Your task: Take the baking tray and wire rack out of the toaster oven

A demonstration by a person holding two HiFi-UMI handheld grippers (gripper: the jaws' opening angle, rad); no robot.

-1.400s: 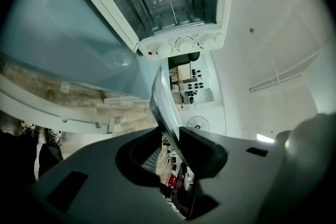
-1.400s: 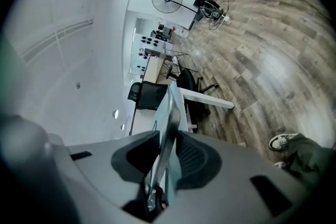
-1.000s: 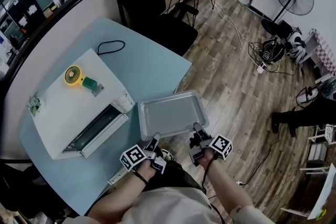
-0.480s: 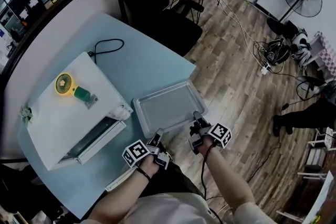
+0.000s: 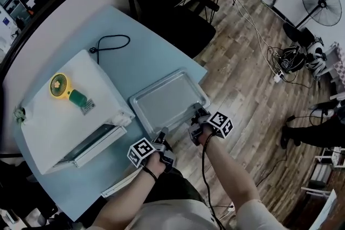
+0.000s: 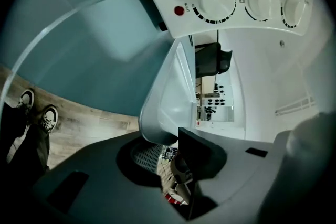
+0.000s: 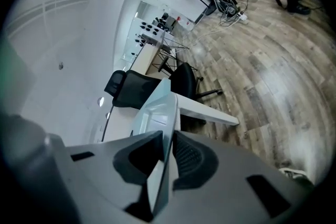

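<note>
My left gripper and right gripper, its jaws just tightening, gripped the near rim of the shiny rectangular metal baking tray.

The baking tray is a shallow, rectangular pan of bare grey metal with a raised rim and rounded corners, empty and held roughly level. Its near rim is clamped at one corner in the left gripper and at the other in the right gripper, whose jaws have just been closing, and the pan stretches away ahead of both. The white toaster oven stands to the left of the left jaws, just beside the tray, with its door dropped open. Its three knobs and red lamp face those jaws.
</note>
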